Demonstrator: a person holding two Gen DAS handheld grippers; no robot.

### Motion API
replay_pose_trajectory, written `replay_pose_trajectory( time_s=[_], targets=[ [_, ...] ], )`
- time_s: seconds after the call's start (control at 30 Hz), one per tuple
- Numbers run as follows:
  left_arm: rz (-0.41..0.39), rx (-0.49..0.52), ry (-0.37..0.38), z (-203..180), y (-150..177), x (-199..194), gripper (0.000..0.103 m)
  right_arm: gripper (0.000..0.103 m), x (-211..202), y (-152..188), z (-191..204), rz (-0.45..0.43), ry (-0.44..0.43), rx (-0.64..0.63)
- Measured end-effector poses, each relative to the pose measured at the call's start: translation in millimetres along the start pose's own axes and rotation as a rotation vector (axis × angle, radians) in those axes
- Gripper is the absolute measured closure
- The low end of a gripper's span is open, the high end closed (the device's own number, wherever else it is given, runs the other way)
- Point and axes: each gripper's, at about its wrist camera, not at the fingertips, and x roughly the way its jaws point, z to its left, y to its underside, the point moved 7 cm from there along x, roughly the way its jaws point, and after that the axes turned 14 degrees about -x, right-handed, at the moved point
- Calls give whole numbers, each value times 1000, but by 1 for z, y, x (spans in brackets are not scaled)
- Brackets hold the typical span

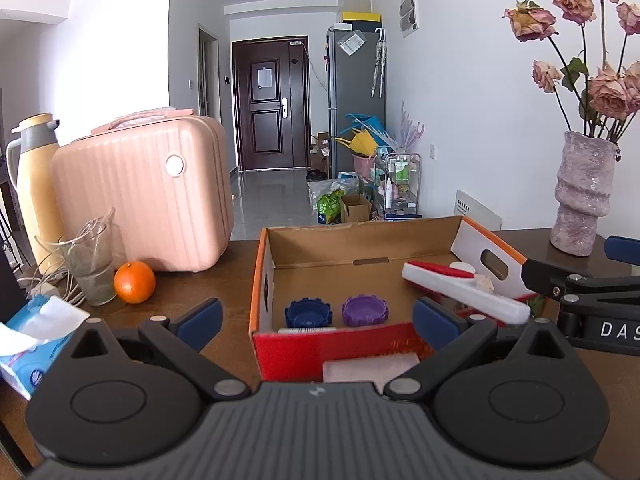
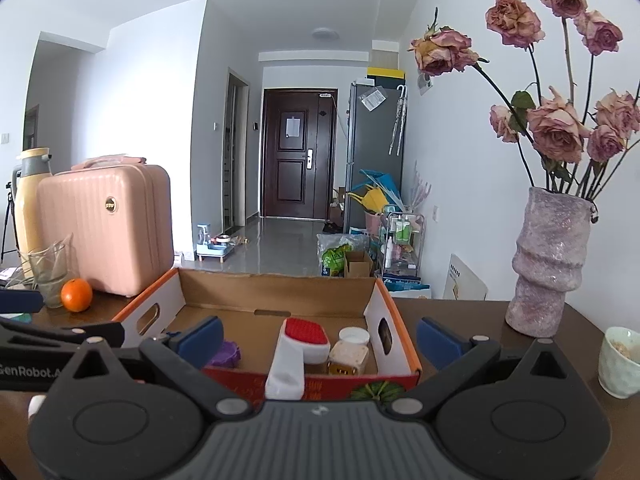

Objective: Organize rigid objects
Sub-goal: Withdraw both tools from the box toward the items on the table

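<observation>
Left wrist view has the left gripper spread wide and empty before the cardboard box on the counter, holding blue cap and purple cap, while right wrist view shows the right gripper equally wide, empty, facing the white-and-red brush leaning over the box's front wall.

Pink case, orange, thermos, vase w/ dried roses.

In the right wrist view the purple ring sits mostly hidden behind a blue jaw pad. The cup is cut by the right edge. The box print is blurred.
</observation>
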Motion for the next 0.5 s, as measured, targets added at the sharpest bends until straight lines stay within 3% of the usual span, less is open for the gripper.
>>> replay_pose_trajectory(
  time_s=[0.5],
  targets=[
    [-31, 22, 10, 14, 29, -59, 0, 0, -54, 26, 22, 23, 25, 15]
  ],
)
